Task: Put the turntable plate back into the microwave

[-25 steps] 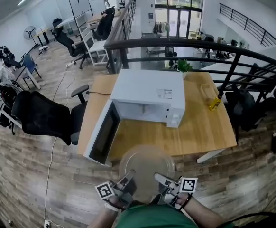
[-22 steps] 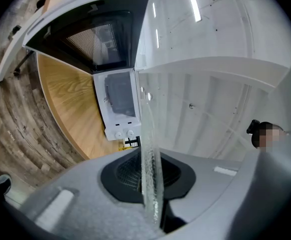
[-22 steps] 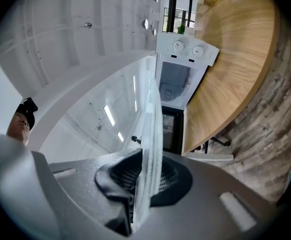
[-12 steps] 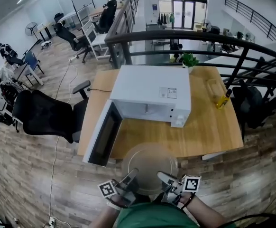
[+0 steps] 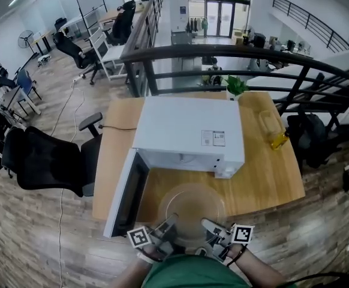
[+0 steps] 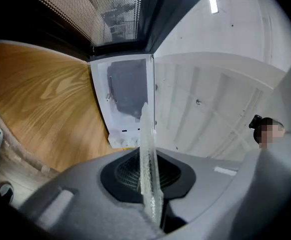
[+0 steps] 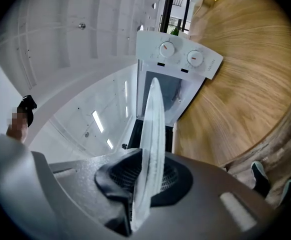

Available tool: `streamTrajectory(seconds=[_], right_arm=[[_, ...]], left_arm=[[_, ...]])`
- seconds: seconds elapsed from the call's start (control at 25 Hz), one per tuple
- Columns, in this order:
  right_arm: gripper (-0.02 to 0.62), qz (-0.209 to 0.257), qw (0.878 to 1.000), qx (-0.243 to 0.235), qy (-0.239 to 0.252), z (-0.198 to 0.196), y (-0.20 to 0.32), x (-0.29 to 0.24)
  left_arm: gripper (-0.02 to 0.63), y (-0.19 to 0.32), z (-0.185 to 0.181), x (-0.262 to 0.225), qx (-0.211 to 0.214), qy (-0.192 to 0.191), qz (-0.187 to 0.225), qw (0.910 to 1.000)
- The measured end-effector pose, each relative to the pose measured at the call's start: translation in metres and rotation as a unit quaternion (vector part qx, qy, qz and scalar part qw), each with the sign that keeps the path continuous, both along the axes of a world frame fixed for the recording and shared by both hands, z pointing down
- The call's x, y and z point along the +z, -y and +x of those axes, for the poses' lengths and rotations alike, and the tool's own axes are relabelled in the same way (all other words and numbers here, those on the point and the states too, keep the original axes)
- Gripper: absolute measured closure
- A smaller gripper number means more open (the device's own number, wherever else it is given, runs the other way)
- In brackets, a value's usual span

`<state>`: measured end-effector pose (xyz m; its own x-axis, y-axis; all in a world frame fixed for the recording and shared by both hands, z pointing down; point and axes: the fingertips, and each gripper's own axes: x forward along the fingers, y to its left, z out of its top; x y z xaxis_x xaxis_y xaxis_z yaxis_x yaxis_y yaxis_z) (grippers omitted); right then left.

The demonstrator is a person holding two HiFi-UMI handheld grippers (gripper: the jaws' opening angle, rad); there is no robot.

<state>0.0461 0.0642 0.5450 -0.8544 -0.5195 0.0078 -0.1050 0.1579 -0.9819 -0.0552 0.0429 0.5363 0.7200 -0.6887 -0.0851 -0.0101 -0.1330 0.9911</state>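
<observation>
While the left gripper [image 5: 167, 225] pinches the rim of the turntable plate [image 5: 192, 207] and the right gripper [image 5: 208, 227] clamps it alongside, hold both level (2 grips, equal height) and aim for the open microwave [image 5: 186, 131] just ahead of the jaws.

Gripping a clear glass plate [image 5: 192, 209] at its near rim with the left gripper [image 5: 170, 221] and the right gripper [image 5: 206, 224]. Holding it flat over the near edge of a wooden table [image 5: 264, 173], just in front of a white microwave [image 5: 186, 128]. Facing the microwave with its door [image 5: 126, 192] hanging open to the left. Looking down also on a yellow bottle [image 5: 278, 140] near the table's right edge, a green plant [image 5: 237, 86] at the far edge, a black railing [image 5: 180, 53] beyond, and a black office chair [image 5: 36, 158] standing left of the table.
</observation>
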Motion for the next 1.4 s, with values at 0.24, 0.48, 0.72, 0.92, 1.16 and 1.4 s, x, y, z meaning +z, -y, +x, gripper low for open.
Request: streamTrajectory(seconds=[0.24,0.48,0.72,0.92,1.16,1.4], right_arm=[[0.551,0.01,1.0,0.013,-0.009,-0.019,0.044,0.009],[0.549,0.01,0.999,0.009,-0.036,-0.021,0.075,0.023],[0.546,-0.007,0.999,0.007,-0.048,-0.033,0.087,0.036],[0.548,-0.013,0.999,-0.002,-0.04,-0.039,0.097,0.046],[0.548,-0.026,0.999,-0.024,-0.026,-0.037,0.112,0.064],[0.549,-0.036,0.998,-0.043,-0.02,-0.034,0.127,0.08]], left_arm=[[0.572,0.046,-0.021,0.012,0.01,-0.01,-0.012,0.9998],[0.572,0.076,-0.025,0.028,0.016,-0.019,-0.02,0.9995],[0.572,0.088,-0.035,0.043,0.011,-0.03,-0.045,0.9985],[0.572,0.095,-0.04,0.055,-0.003,-0.029,-0.058,0.9979],[0.572,0.106,-0.039,0.071,-0.025,-0.018,-0.063,0.9975],[0.572,0.117,-0.036,0.084,-0.045,-0.013,-0.072,0.9963]])
